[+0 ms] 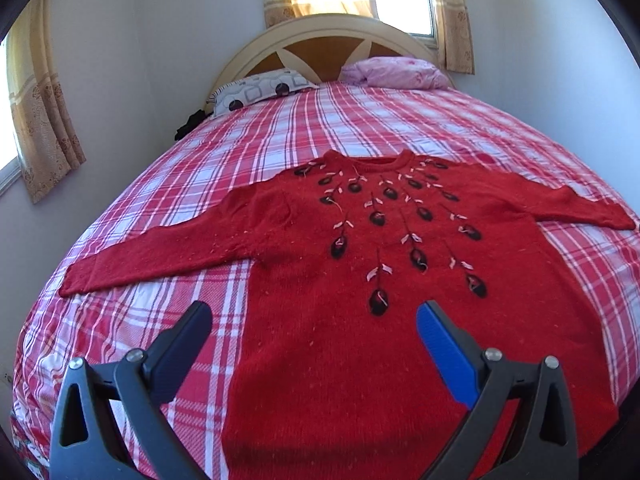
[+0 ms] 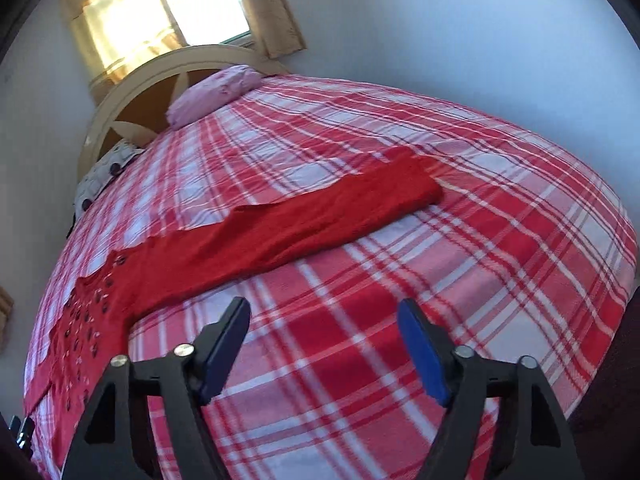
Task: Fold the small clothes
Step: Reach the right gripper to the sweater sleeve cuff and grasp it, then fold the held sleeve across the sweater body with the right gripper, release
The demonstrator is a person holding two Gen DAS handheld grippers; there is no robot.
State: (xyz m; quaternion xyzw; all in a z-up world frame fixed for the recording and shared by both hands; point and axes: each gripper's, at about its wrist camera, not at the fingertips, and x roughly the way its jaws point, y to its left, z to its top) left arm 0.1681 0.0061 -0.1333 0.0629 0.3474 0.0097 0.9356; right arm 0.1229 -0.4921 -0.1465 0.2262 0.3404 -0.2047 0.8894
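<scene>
A red knit sweater [image 1: 360, 264] with dark embroidered buds lies flat, face up, on the bed, both sleeves spread out to the sides. My left gripper [image 1: 314, 322] is open and empty, hovering above the sweater's lower left part near its hem. In the right wrist view the sweater's right sleeve [image 2: 320, 216] stretches across the bed, its cuff toward the far right. My right gripper [image 2: 324, 320] is open and empty, above bare bedspread in front of that sleeve.
The bed has a red-and-white plaid cover [image 1: 168, 304]. A patterned pillow [image 1: 256, 90] and a pink pillow [image 1: 394, 72] lie by the cream headboard [image 1: 320, 36]. Walls and curtained windows surround the bed. The bed's right edge [image 2: 624, 280] is near.
</scene>
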